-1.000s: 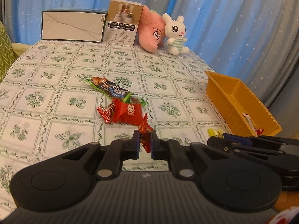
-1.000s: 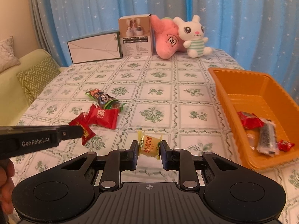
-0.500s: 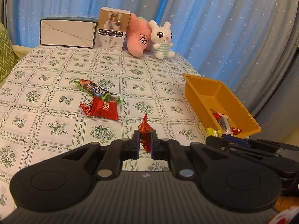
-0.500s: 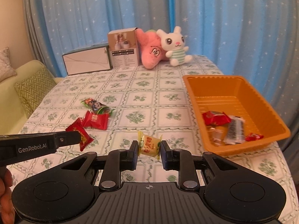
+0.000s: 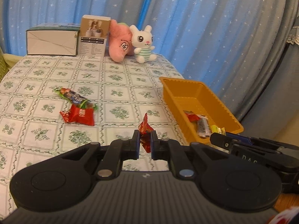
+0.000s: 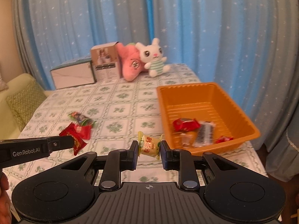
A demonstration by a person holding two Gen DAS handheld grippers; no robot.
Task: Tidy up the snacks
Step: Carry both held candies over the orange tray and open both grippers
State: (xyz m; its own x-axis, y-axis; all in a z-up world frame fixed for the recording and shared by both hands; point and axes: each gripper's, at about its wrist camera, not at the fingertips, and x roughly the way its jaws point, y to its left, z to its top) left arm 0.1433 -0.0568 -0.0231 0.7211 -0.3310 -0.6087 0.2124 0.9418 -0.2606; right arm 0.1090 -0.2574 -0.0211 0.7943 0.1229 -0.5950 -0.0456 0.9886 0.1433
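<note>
Right tongs [image 6: 149, 147] grip yellow candy [image 6: 149, 146], left tongs [image 5: 145, 141] grip red candy [image 5: 146, 130]. Carry both over orange tray [image 6: 241, 112] at 2 o'clock; release low inside rim.

The lower end of the red candy [image 5: 145, 130] disappears between the left gripper [image 5: 145, 145]'s fingertips, so its full shape cannot be told. In the right wrist view the yellow candy [image 6: 149, 145] clamped in the right gripper [image 6: 149, 150] carries print too blurred to read. Ahead and to the right of that tool, the wrappers in the orange tray [image 6: 233, 102] smear with motion; the pale one [image 6: 186, 137] beside the dark bar [image 6: 204, 133] is unclear. At the lower left edge, a hand [image 6: 3, 201] is cut off by the frame.
</note>
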